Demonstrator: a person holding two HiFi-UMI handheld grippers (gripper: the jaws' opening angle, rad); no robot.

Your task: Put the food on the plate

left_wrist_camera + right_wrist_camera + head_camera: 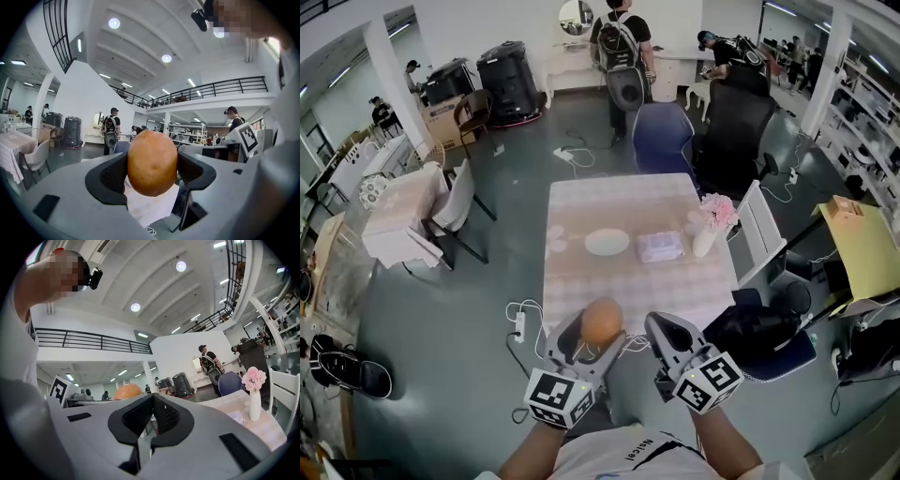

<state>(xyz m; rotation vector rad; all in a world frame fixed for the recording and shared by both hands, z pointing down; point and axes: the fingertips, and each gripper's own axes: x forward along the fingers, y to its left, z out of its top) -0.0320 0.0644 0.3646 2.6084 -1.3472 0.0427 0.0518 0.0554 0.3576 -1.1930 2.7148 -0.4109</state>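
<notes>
Food stands upright in left hand-held gripper.

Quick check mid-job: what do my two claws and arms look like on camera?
Both the left claw and right claw are light grey shells with black textured pads. Each carries a cube of black-and-white square markers. The person wears a white shirt.

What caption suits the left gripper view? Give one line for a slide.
Left gripper shut on a round orange food, its jaws pressing either side.
</notes>
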